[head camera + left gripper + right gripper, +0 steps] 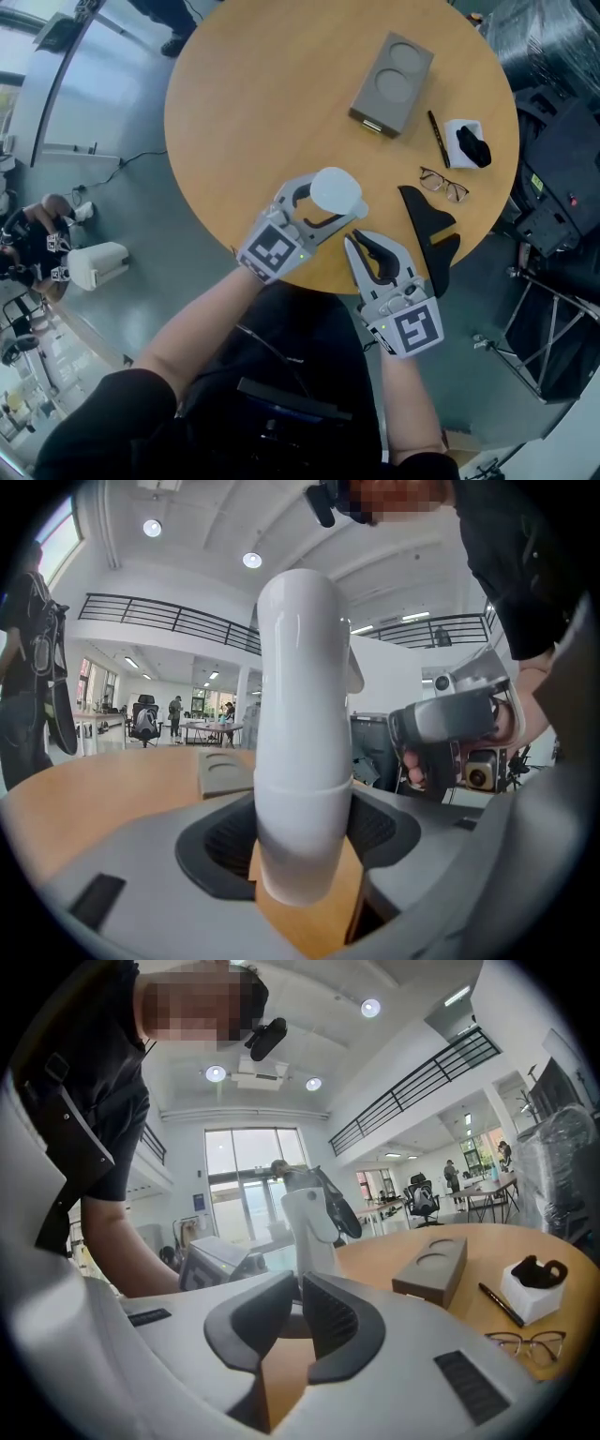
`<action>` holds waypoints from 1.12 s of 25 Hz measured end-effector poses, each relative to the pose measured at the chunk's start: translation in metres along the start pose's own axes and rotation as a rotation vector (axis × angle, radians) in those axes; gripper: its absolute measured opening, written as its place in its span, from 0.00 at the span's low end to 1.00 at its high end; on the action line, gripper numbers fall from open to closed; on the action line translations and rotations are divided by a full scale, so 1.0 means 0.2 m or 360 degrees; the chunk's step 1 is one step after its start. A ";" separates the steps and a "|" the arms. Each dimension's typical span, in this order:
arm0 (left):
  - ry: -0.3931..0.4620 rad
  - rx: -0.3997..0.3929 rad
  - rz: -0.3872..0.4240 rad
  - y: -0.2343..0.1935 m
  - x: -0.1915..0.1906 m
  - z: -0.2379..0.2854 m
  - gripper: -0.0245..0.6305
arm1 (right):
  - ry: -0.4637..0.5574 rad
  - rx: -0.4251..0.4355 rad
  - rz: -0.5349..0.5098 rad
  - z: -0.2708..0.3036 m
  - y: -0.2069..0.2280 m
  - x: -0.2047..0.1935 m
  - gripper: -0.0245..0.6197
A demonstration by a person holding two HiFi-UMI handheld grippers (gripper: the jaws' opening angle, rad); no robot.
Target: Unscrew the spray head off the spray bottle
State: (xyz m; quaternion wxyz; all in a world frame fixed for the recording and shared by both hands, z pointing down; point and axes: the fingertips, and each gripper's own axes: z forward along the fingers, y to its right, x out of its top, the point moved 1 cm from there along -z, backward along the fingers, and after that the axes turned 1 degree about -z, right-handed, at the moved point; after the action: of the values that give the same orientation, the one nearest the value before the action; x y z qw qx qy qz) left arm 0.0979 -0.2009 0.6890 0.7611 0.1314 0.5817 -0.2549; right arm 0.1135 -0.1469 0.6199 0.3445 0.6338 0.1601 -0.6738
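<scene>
A white spray bottle (336, 190) hangs upright above the near edge of the round wooden table (234, 112). My left gripper (328, 214) is shut on it. In the left gripper view the bottle (298, 714) fills the middle, the pads press its lower body, and its base is clear of the tabletop. A small nozzle sticks out near its rounded top. My right gripper (361, 246) is just to the right of the bottle, jaws shut with nothing between them. In the right gripper view the bottle (305, 1222) stands straight beyond the closed jaws (298, 1312).
On the far side of the table lies a grey box (392, 82) with two round hollows. A pen (437, 139), glasses (443, 185) and a white block with a black item (466, 142) lie at the right. A black object (427, 230) sits at the right edge.
</scene>
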 end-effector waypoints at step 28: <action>-0.0026 -0.0037 -0.0064 0.42 0.96 -0.78 0.50 | -0.0022 0.0132 -0.0115 -0.28 -0.70 0.90 0.22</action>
State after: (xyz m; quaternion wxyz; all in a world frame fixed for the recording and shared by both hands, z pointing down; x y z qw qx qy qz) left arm 0.0520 -0.0988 0.4528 0.7621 0.1088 0.5810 -0.2644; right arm 0.0695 -0.0584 0.4084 0.2946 0.6366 0.1524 -0.6962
